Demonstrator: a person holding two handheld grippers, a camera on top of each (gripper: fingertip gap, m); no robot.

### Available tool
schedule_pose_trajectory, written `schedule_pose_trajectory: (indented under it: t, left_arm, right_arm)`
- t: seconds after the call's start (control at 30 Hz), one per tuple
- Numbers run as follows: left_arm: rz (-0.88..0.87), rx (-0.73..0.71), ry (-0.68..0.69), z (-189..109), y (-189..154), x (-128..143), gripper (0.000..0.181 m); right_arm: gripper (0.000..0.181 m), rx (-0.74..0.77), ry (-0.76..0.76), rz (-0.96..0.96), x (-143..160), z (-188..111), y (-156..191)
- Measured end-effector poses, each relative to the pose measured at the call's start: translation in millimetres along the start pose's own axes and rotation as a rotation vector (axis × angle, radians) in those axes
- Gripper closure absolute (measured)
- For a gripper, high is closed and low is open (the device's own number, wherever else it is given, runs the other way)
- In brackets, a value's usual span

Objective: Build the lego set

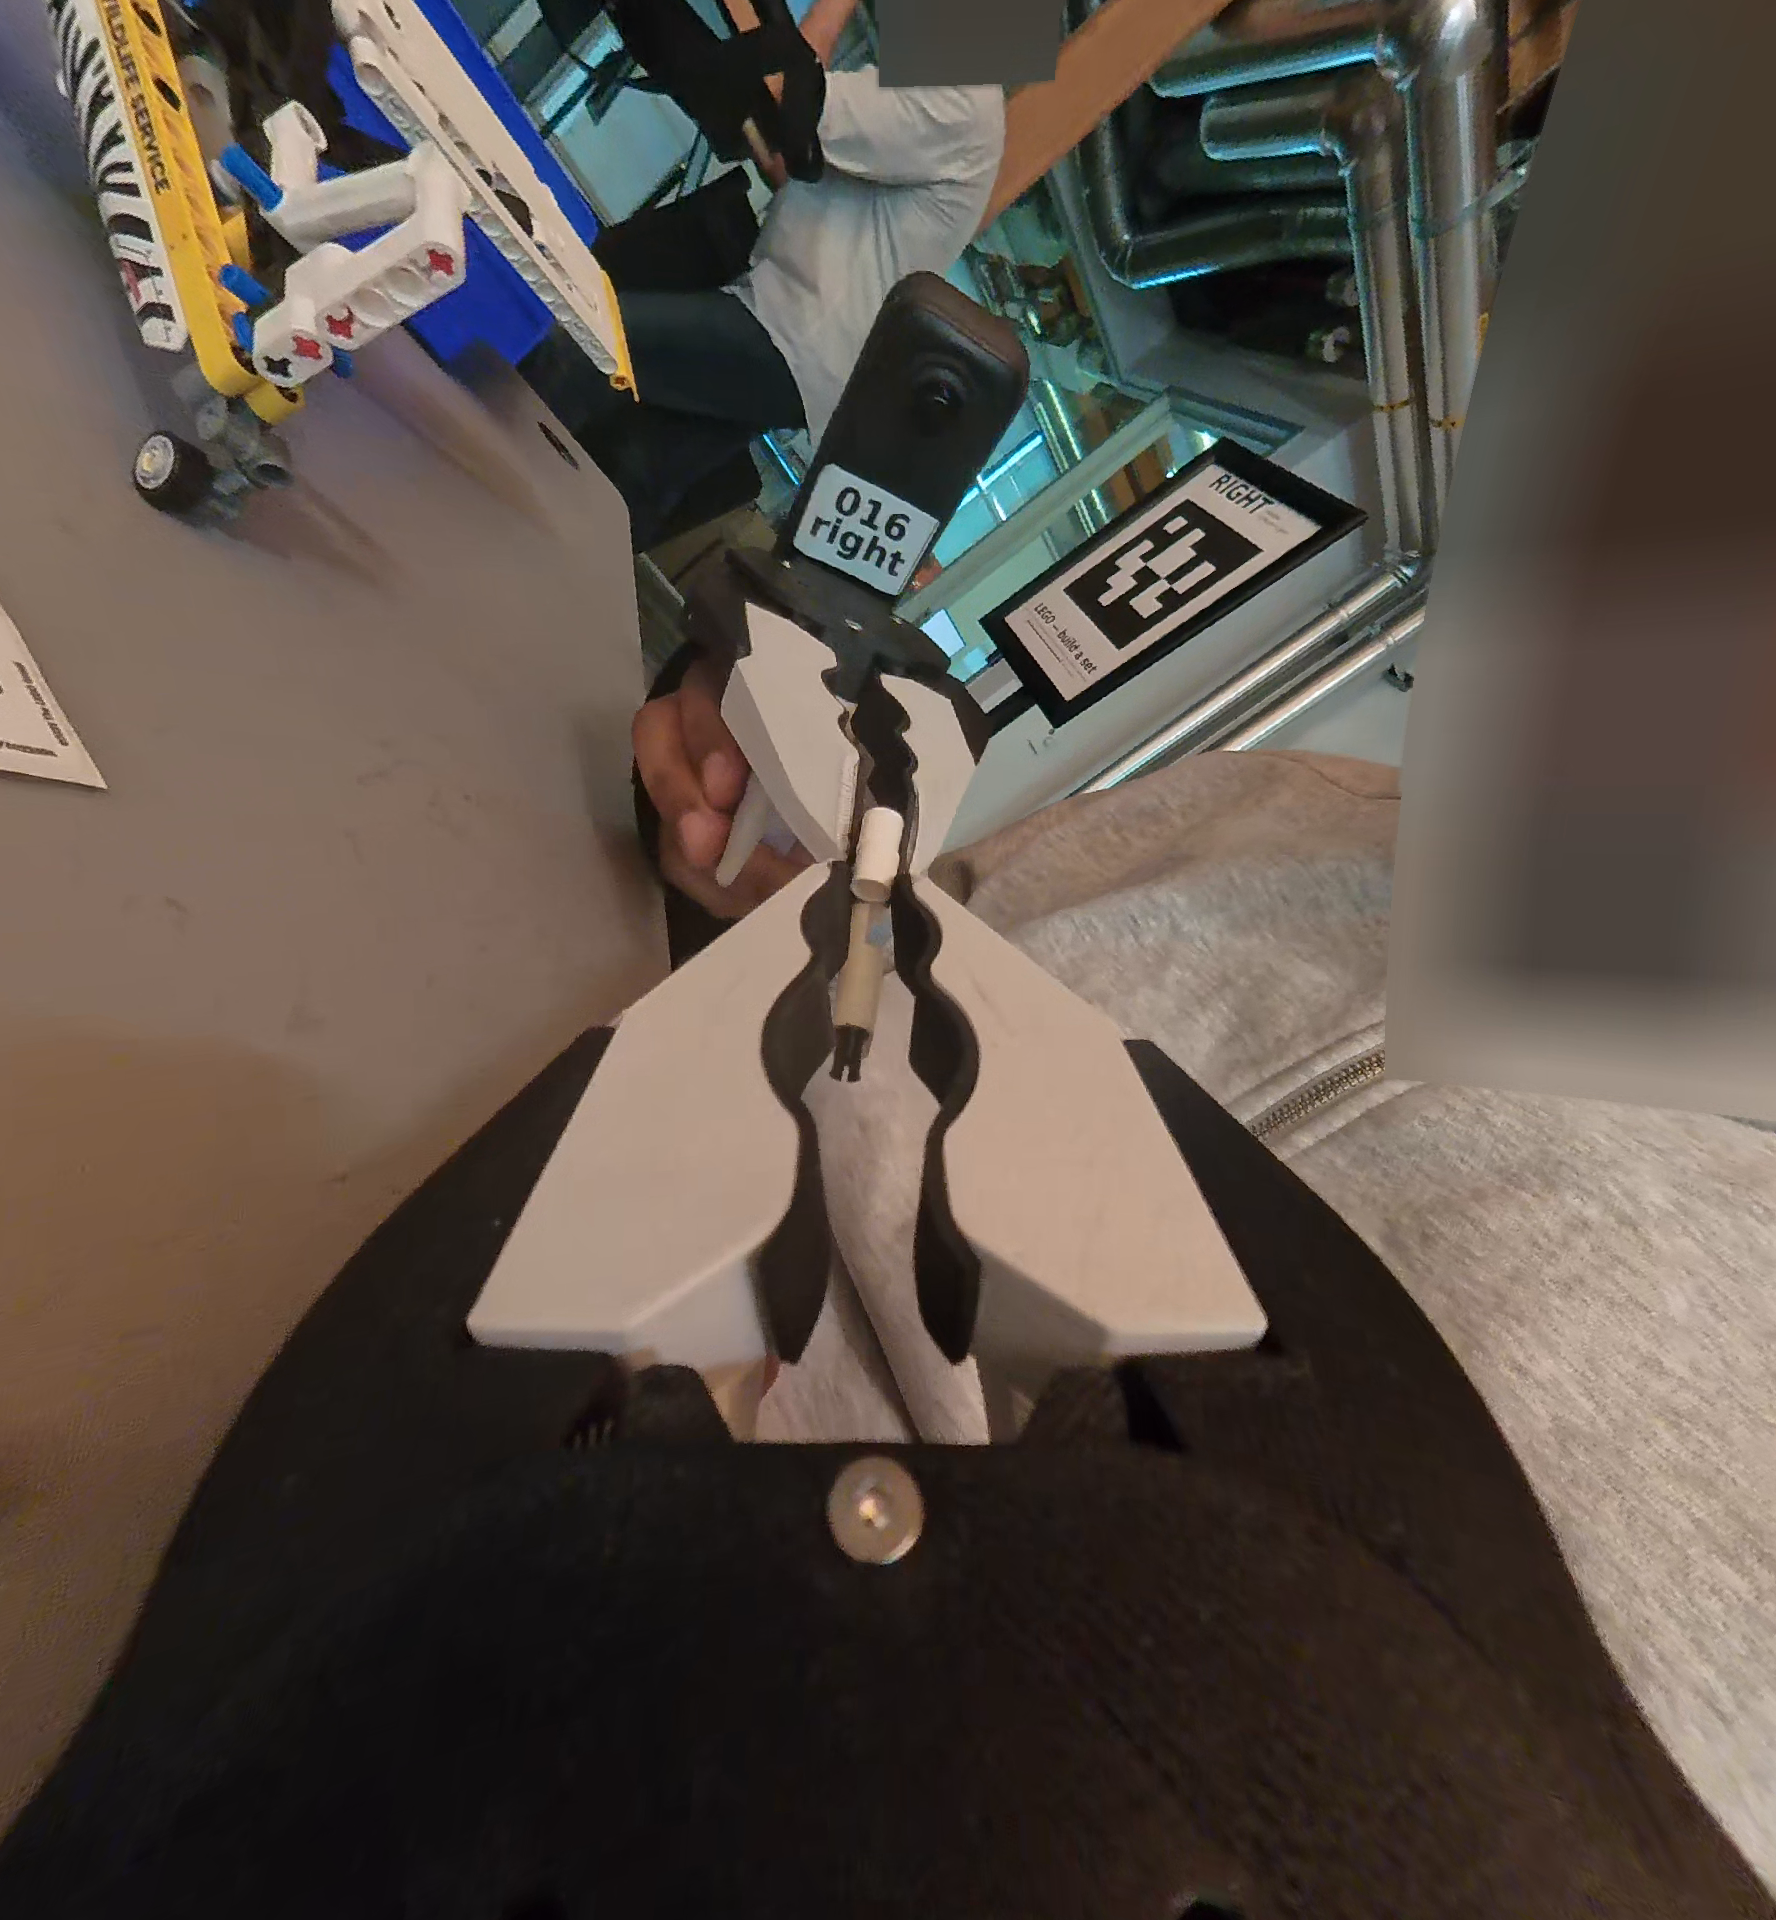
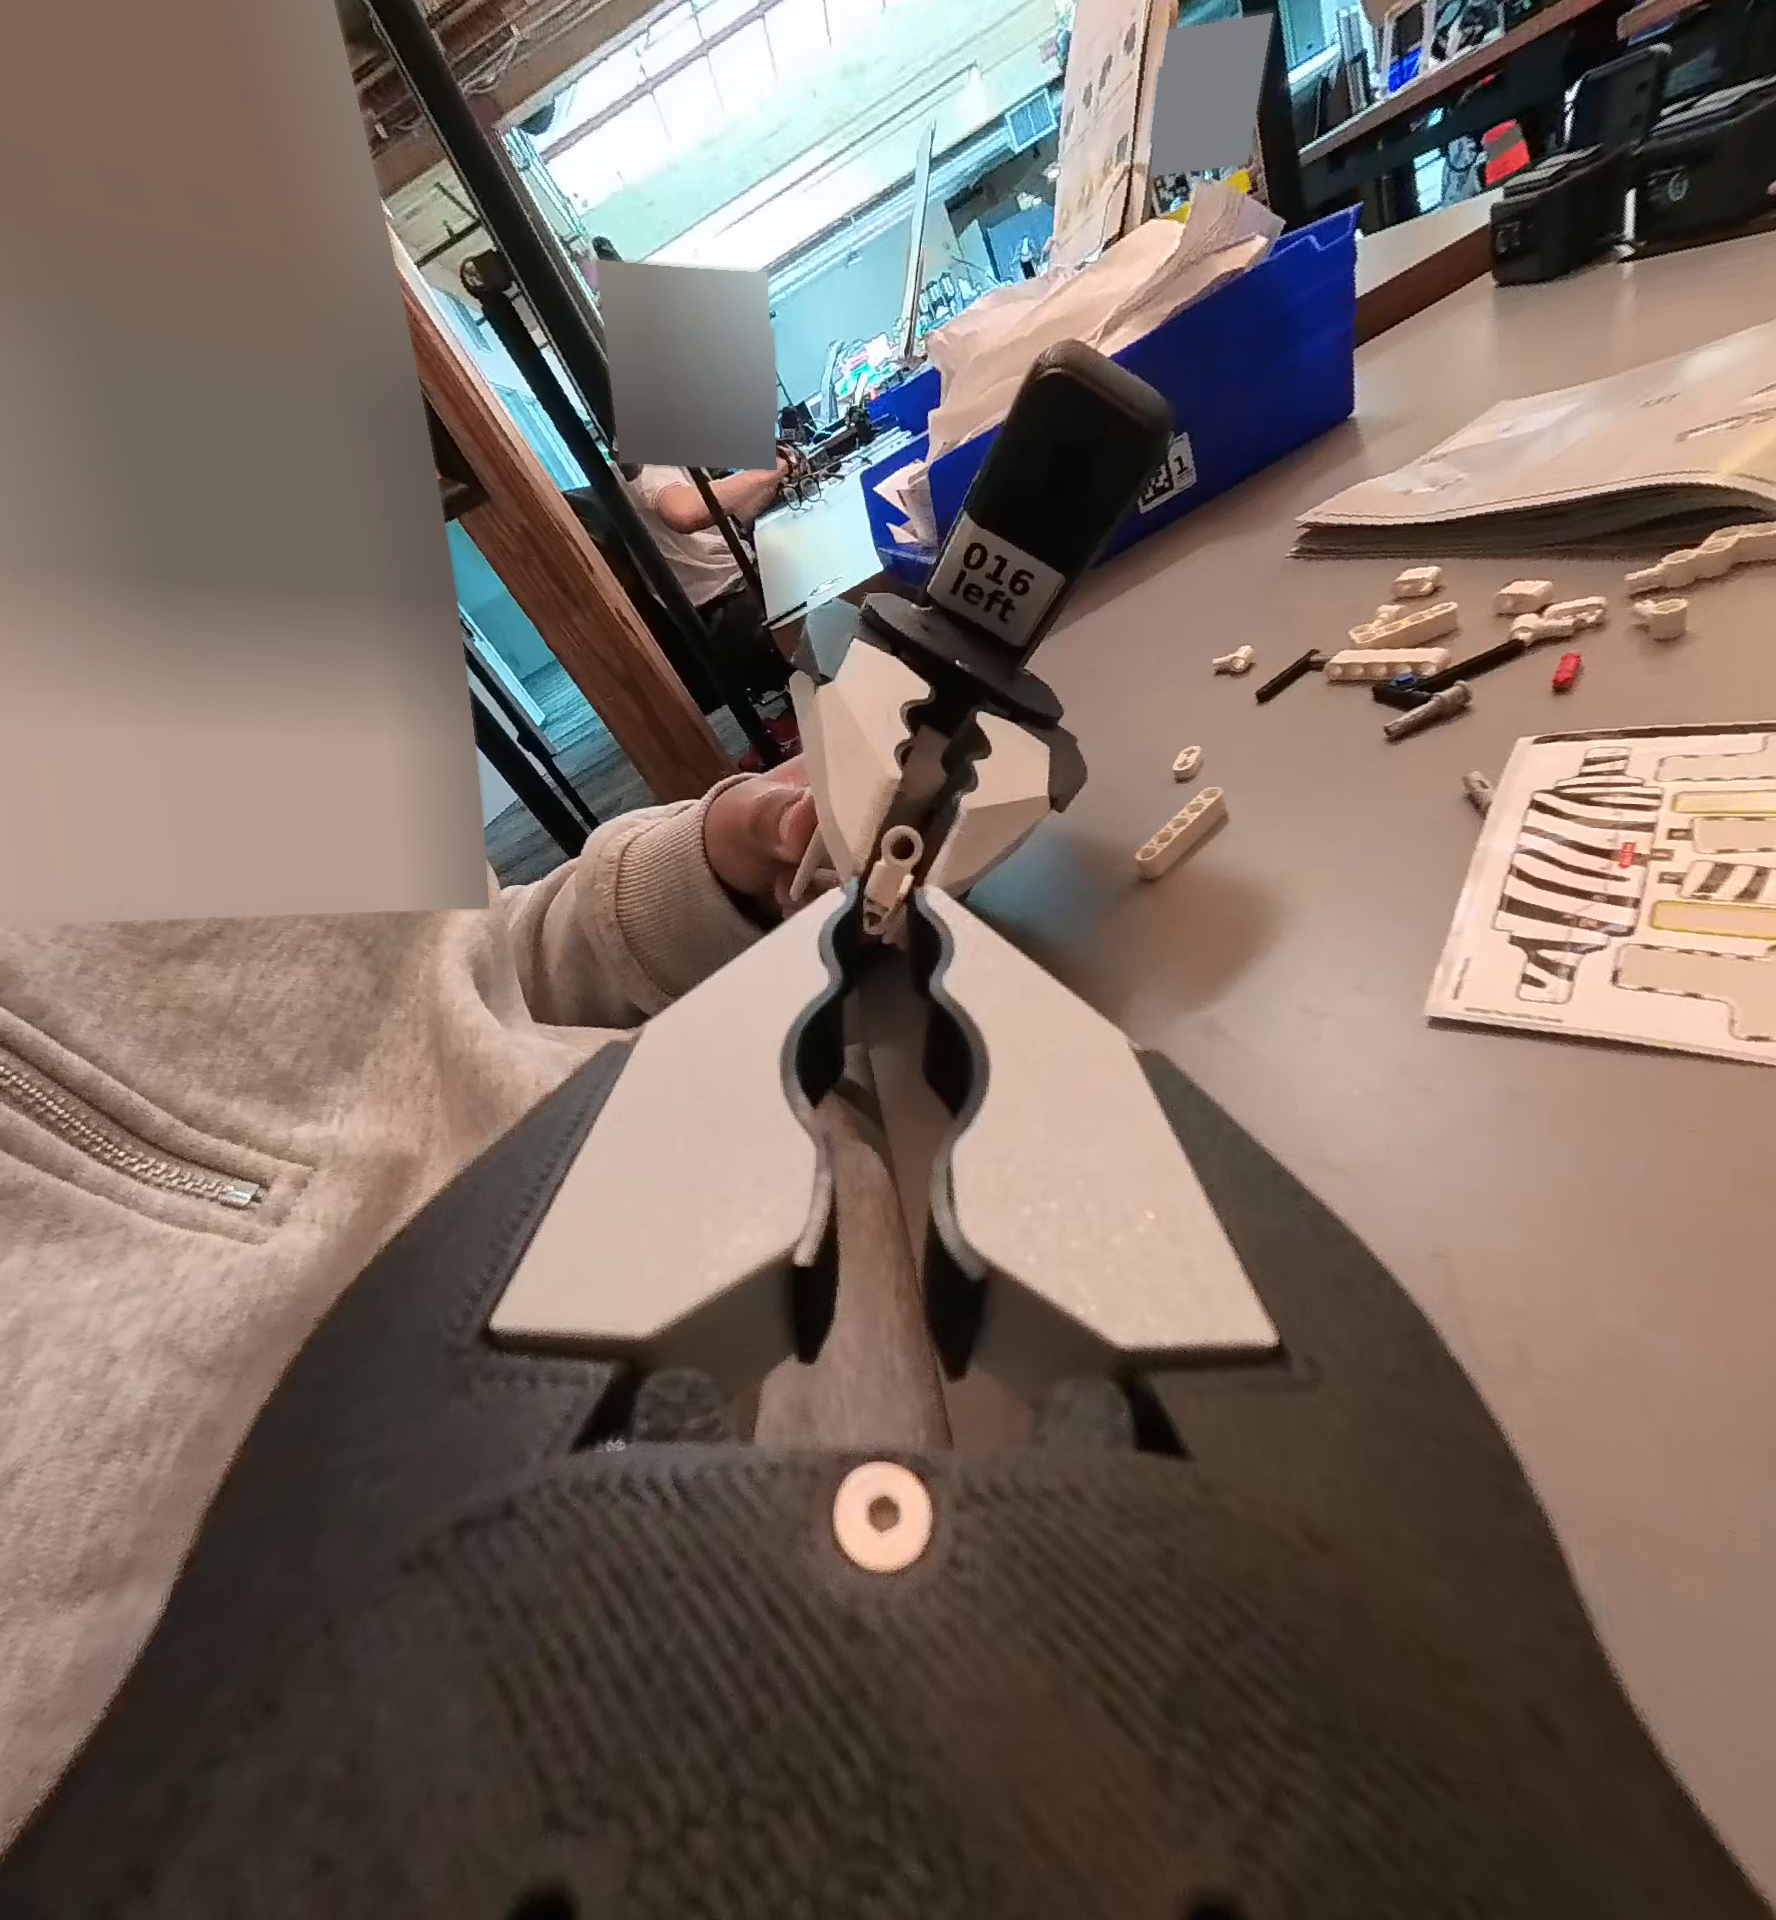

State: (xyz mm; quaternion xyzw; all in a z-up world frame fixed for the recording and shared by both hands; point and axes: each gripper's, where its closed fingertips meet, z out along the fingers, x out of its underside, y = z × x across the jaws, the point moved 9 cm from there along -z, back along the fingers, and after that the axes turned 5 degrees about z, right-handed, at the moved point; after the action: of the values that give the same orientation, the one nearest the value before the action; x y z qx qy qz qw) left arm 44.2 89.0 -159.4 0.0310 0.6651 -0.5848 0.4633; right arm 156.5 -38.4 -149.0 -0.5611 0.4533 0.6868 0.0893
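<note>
1. Small stick-like assembly point(image 1: 868, 935): a white connector point(image 1: 879, 854) capping a tan sleeve, with a black axle end point(image 1: 846, 1055) poking out below. It is held up off the table, tilted.
2. Partly built model point(image 1: 344, 218) on the table: yellow frame, white beams, blue pins, red axle ends, a small wheel.
3. Loose white beams point(image 2: 1183, 831) and black axles point(image 2: 1289, 674) scattered on the grey table.

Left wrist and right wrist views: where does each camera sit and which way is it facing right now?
Left wrist view: on the left gripper, looking along its fingers at the right gripper head-on; a hand and grey hoodie show.
Right wrist view: on the right gripper, facing the left gripper; the sleeve shows, loose lego pieces beyond.
Shared: both grippers meeting tip to tip around a small white lego piece, and the grey table.
</note>
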Motion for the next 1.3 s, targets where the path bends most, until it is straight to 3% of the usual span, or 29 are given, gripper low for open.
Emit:
schedule_pose_trajectory:
  t: [0.43,0.87,1.17,1.3]
  left_arm:
    - [-0.011,0.023,-0.044,-3.9,0.1,-2.2,0.173]
    - [0.048,-0.098,-0.064,-3.4,-1.8,-1.3,0.174]
    - [0.035,-0.047,-0.125,-7.0,-0.8,-4.7,0.167]
    - [0.011,0.017,-0.159,-10.9,-1.6,-6.1,0.173]
  right_arm:
    - [0.176,-0.023,0.019,0.068,-0.2,0.8,-0.5]
    - [0.177,0.081,0.047,-0.038,1.5,3.4,2.9]
    - [0.177,0.017,-0.032,0.037,-3.6,-2.8,-0.5]
    - [0.177,-0.014,-0.045,0.068,-4.6,-5.1,-2.2]
